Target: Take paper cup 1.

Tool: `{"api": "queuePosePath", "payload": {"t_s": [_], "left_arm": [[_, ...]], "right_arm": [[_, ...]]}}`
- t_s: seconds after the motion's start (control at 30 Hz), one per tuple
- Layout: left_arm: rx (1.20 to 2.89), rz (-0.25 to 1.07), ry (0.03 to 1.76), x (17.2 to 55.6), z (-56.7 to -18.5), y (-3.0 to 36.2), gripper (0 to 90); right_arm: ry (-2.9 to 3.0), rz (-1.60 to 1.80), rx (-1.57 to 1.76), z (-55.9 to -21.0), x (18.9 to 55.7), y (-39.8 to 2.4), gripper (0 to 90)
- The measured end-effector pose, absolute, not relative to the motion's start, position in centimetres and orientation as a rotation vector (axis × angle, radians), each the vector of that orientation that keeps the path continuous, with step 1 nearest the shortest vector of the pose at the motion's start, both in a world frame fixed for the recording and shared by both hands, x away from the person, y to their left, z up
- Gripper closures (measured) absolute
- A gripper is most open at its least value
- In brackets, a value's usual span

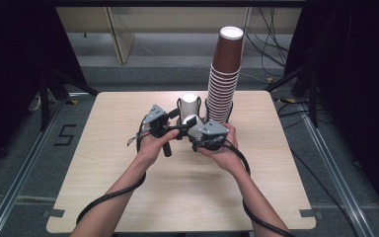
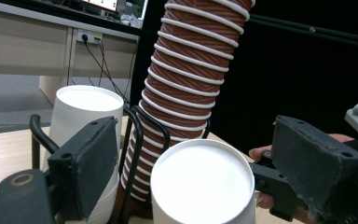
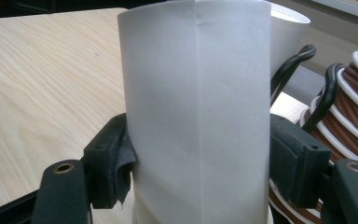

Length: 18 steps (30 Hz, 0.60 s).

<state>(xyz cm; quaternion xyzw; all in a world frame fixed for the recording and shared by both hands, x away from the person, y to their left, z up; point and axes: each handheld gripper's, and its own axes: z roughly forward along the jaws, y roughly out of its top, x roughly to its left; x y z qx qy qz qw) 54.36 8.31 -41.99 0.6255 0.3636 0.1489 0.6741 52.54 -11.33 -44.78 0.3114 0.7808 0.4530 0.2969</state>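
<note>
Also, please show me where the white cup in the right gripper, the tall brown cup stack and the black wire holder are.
white cup (image 3: 196, 112), right gripper view, its side wall.
brown cup stack (image 1: 223, 79), high view, middle of stack.
black wire holder (image 2: 137, 140), left gripper view, upright wire.

Soft, even light falls from overhead on the pale wooden desk (image 1: 177, 197) in the high view, throwing only faint, diffuse shadows beneath the forearms; the room's sides sink into near black. The picture is slightly soft throughout. In the left gripper view the white cup (image 2: 203, 186) nearest the lens is overexposed, its surface washed out, while the brown cup stack (image 2: 186, 84) is sharp. In the right gripper view the same close cup (image 3: 196, 116) looks flat and featureless, and the background blurs.
</note>
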Motion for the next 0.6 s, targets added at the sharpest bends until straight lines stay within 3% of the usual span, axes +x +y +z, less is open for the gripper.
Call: {"api": "queuePosePath", "payload": {"t_s": [0.6], "left_arm": [[1.389, 0.356, 0.793, 53.2, -40.8, 10.1, 14.5]], "right_arm": [[2.037, 1.218, 0.877, -44.9, 52.8, -12.7, 31.6]]}}
